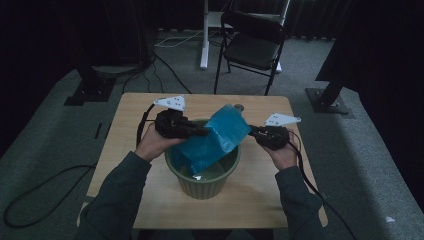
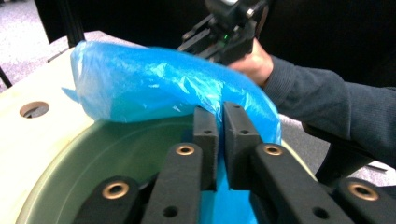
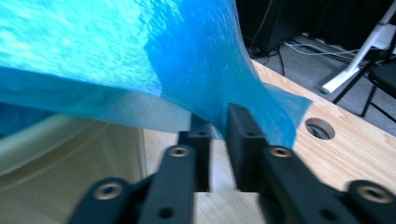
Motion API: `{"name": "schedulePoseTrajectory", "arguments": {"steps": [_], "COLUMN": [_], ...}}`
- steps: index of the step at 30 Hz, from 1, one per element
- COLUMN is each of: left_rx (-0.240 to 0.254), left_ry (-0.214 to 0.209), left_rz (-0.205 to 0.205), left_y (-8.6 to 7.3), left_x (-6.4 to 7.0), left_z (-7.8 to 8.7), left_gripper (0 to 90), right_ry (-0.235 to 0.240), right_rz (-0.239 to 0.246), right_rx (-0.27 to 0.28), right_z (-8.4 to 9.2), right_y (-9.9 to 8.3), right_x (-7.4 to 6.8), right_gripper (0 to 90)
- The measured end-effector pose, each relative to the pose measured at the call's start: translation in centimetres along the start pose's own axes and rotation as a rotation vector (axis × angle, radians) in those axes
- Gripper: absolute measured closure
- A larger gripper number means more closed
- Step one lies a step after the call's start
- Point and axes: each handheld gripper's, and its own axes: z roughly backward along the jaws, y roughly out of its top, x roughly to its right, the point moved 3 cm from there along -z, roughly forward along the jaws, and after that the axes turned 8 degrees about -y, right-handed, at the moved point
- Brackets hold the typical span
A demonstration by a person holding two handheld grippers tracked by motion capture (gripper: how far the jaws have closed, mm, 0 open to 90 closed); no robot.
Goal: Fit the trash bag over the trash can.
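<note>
A thin blue plastic bag (image 1: 220,137) is stretched above a green ribbed bin (image 1: 202,182) on the wooden table (image 1: 130,150), its lower end hanging into the bin. My left gripper (image 1: 202,132) pinches the bag's left side. In the left gripper view its jaws (image 2: 220,112) stand almost together with blue film (image 2: 149,88) squeezed between them over the bin's rim (image 2: 107,149). My right gripper (image 1: 250,131) holds the bag's right edge. In the right gripper view a fold of the bag (image 3: 140,56) is clamped in its jaws (image 3: 218,122) beside the bin wall (image 3: 46,135).
A round cable hole (image 3: 322,128) lies in the tabletop just past the right gripper. A black folding chair (image 1: 252,42) and a white stand (image 1: 204,35) are behind the table. Cables trail over the grey carpet (image 1: 45,180) on the left.
</note>
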Motion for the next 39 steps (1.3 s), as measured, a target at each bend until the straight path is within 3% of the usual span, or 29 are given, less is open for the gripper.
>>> {"name": "schedulePoseTrajectory", "arguments": {"steps": [6, 14, 18, 24, 30, 36, 39], "left_rx": [-0.001, 0.047, 0.067, 0.042, 0.055, 0.026, -0.006], "left_ry": [0.034, 0.068, 0.082, 0.092, 0.12, 0.166, 0.197], "left_rz": [0.017, 0.034, 0.031, 0.016, 0.023, 0.053, 0.055], "left_y": [-0.6, -0.3, 0.2, 1.1, 2.0, 2.0, 2.0], "left_x": [-0.4, -0.6, -0.5, -0.3, -0.7, -1.5, -1.5], "left_z": [0.3, 1.1, 1.2, -0.3, -1.1, -2.0, -2.6], "left_gripper": [65.5, 57.2, 54.7, 49.1, 42.8, 44.1, 56.8], "right_ry": [0.008, -0.027, -0.019, 0.0, 0.023, 0.063, 0.072], "right_rz": [0.008, 0.057, 0.059, 0.134, 0.198, 0.21, 0.219], "right_rx": [0.005, 0.014, 0.025, 0.015, 0.022, 0.057, 0.062], "right_z": [1.3, 3.0, 3.7, 3.1, 2.6, 2.6, 2.6], "right_y": [-0.1, 0.5, 1.2, 2.5, 4.1, 5.2, 5.4], "right_x": [0.1, 0.1, 0.0, -2.0, -3.8, -4.8, -5.0], "right_gripper": [90.0, 89.9, 89.8, 89.5, 89.2, 89.2, 89.2]}}
